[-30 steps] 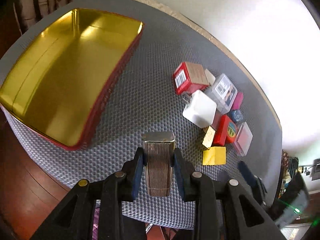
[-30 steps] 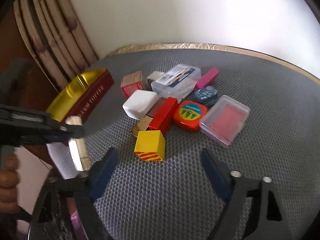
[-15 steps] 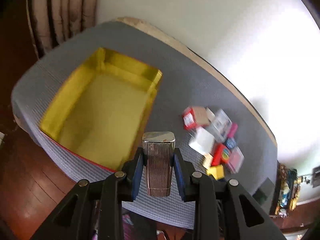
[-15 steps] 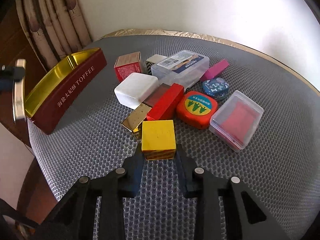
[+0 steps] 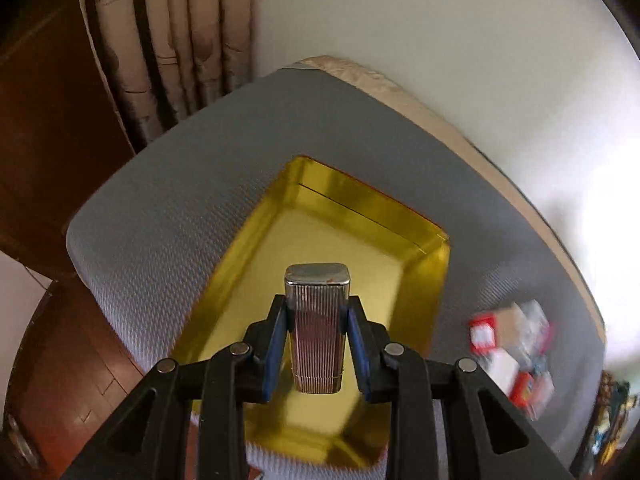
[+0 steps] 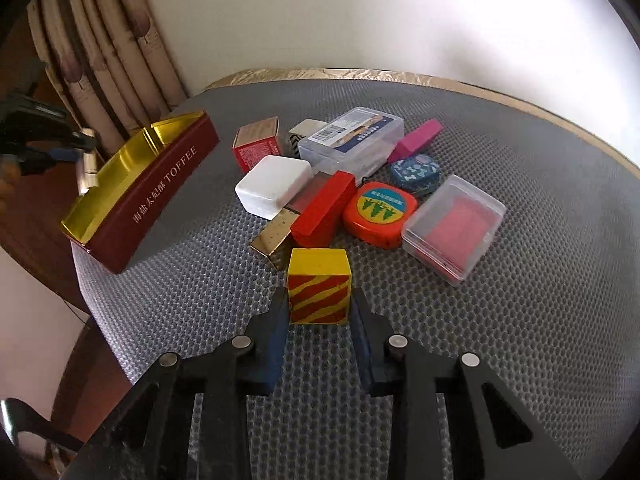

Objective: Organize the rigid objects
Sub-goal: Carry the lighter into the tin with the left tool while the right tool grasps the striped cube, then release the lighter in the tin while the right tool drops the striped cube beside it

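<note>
The left gripper (image 5: 317, 334) clamps a ribbed lighter (image 5: 318, 328) above the tin (image 5: 434, 280) at frame centre; lower it close to the floor before letting go. The right gripper (image 6: 319, 312), jaws pressed on the block (image 6: 319, 286) at lower centre, should lift straight up.

Left gripper (image 5: 318, 320) points steeply down, blue pads (image 5: 276, 340) clamped on something; right gripper (image 6: 319, 308) tilts down, jaws likewise clamped

A round table (image 6: 520, 320) with a grey mesh mat stands against a white wall (image 6: 360, 12); patterned curtains (image 6: 100, 52) hang far left above dark wooden floor (image 5: 60, 380).
</note>
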`<state>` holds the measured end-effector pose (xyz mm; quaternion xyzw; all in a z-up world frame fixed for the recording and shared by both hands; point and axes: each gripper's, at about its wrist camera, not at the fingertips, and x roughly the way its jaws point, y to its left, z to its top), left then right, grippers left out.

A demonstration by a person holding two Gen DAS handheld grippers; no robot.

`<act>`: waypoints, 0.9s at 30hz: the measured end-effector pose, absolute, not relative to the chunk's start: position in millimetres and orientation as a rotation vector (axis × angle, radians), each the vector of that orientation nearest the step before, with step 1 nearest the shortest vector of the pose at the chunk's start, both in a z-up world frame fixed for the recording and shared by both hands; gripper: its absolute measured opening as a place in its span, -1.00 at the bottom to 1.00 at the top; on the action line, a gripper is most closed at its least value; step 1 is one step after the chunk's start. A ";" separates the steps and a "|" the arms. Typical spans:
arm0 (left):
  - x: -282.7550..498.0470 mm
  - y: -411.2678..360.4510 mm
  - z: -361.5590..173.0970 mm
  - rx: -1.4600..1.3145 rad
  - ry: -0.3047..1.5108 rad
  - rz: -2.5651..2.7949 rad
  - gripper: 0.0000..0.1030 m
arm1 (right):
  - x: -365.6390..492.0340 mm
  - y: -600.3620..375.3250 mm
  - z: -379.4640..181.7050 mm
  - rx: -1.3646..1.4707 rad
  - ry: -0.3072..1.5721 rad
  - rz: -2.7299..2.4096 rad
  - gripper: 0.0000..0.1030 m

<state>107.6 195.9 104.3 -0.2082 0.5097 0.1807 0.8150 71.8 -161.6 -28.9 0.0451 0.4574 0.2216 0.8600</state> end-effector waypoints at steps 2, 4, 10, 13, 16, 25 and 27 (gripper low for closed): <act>123.3 206.4 93.6 -0.418 1.095 0.391 -0.43 | 70.8 -165.2 -27.0 0.113 0.965 0.467 -0.46; 136.0 214.5 86.2 -0.393 1.099 0.402 -0.43 | 70.9 -166.5 -24.1 0.119 0.965 0.467 -0.46; 168.6 227.9 66.6 -0.307 1.112 0.409 -0.42 | 70.1 -170.3 -11.4 0.128 0.951 0.476 -0.46; 179.3 228.5 62.5 -0.267 1.096 0.398 -0.42 | 71.5 -167.2 -5.8 0.132 0.944 0.485 -0.46; 184.2 228.8 61.5 -0.215 1.076 0.415 -0.42 | 71.3 -162.7 -2.9 0.129 0.945 0.495 -0.46; 152.0 232.5 90.3 -0.296 0.933 0.345 -0.30 | 75.1 -145.1 14.2 0.130 0.926 0.545 -0.46; 126.6 225.9 105.1 -0.304 0.891 0.367 -0.29 | 78.4 -135.8 26.9 0.128 0.902 0.571 -0.46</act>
